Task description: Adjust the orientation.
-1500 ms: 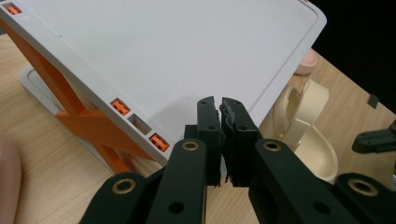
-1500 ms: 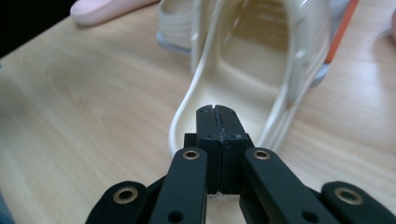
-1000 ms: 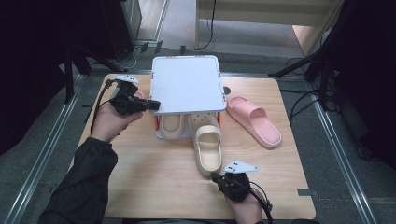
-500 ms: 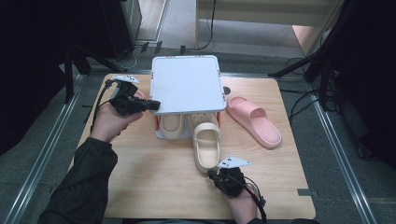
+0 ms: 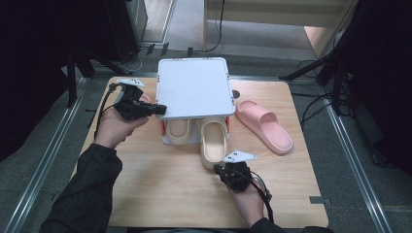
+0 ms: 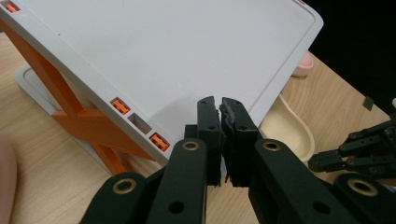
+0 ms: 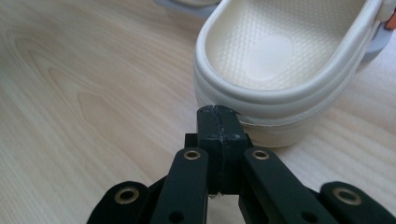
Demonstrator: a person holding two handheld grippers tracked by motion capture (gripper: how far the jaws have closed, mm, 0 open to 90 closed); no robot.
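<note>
Jaws of right gripper [image 7: 218, 112] closed against cream slipper [image 7: 285, 60] heel.

Both grippers, left [image 5: 158, 109] and right [image 5: 227, 171], are black, with brass-coloured rivets on their linked arms, ridged pads [image 6: 233, 122], grey three-cornered top plates and trailing black cables. The person wears dark sleeves [image 5: 82, 194].

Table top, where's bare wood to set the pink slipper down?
Bare wood lies along the table's near edge between the two forearms, and right of the pink slipper. It is crowded around the white rack with the cream slippers beneath it.
</note>
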